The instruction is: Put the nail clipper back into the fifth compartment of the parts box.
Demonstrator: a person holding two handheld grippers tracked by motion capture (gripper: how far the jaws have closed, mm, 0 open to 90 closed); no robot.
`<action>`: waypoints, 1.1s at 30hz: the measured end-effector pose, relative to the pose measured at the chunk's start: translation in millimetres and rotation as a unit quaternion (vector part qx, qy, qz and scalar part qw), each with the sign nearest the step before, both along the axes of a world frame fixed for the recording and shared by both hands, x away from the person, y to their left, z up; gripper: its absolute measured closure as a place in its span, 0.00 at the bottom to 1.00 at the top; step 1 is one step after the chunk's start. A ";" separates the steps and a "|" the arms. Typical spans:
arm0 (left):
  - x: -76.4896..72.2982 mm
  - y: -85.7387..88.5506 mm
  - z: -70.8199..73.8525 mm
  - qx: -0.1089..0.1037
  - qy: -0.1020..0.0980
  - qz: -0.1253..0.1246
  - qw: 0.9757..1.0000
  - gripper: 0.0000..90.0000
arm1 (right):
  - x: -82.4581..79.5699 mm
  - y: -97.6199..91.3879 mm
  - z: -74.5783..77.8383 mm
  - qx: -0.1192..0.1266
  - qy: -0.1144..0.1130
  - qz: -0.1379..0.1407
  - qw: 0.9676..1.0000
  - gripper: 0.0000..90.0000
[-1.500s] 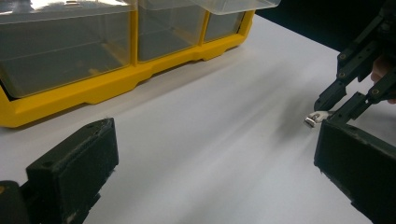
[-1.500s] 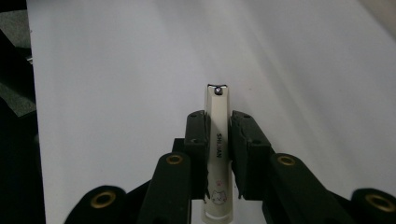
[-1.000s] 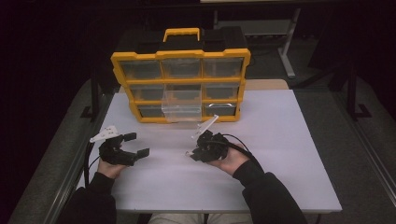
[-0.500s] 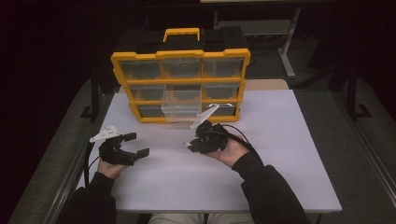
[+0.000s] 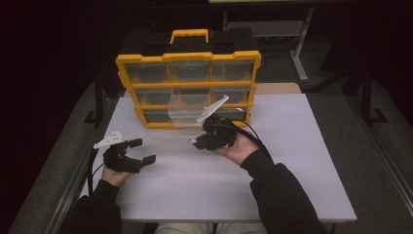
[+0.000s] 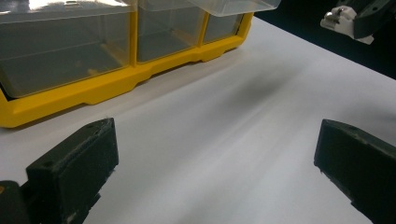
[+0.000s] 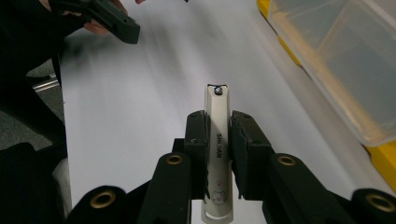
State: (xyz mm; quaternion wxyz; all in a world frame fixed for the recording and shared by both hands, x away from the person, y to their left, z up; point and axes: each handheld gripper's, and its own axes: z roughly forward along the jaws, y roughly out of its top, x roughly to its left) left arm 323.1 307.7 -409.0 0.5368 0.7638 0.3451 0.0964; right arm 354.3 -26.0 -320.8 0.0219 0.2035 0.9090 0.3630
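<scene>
A white nail clipper [image 7: 217,154] was clamped between the closed jaws of the right gripper [image 5: 195,142], lifted clear of the table [image 5: 302,161] just in front of the yellow organizer [image 5: 187,87]. One clear drawer [image 5: 192,113] had been pulled out there. Pickup appeared done; placing into that drawer seemed left. The left gripper [image 5: 141,151], front-left of the organizer, was held open and empty.

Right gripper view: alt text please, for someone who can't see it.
The right tongs are shut on a white nail clipper, which points away over the white table. A clear drawer juts from the yellow organizer at right; the left tongs show at top left.
</scene>
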 end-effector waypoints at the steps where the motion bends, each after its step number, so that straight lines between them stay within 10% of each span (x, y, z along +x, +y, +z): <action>1: 0.1 0.1 0.0 0.000 -0.001 0.000 1.000 0.00 | 0.8 0.5 1.5 0.000 -0.001 0.000 1.000 0.84; 33: 0.4 0.3 0.0 -0.001 0.000 -0.002 1.000 0.00 | 20.9 16.8 55.5 0.011 -0.033 0.000 0.999 0.84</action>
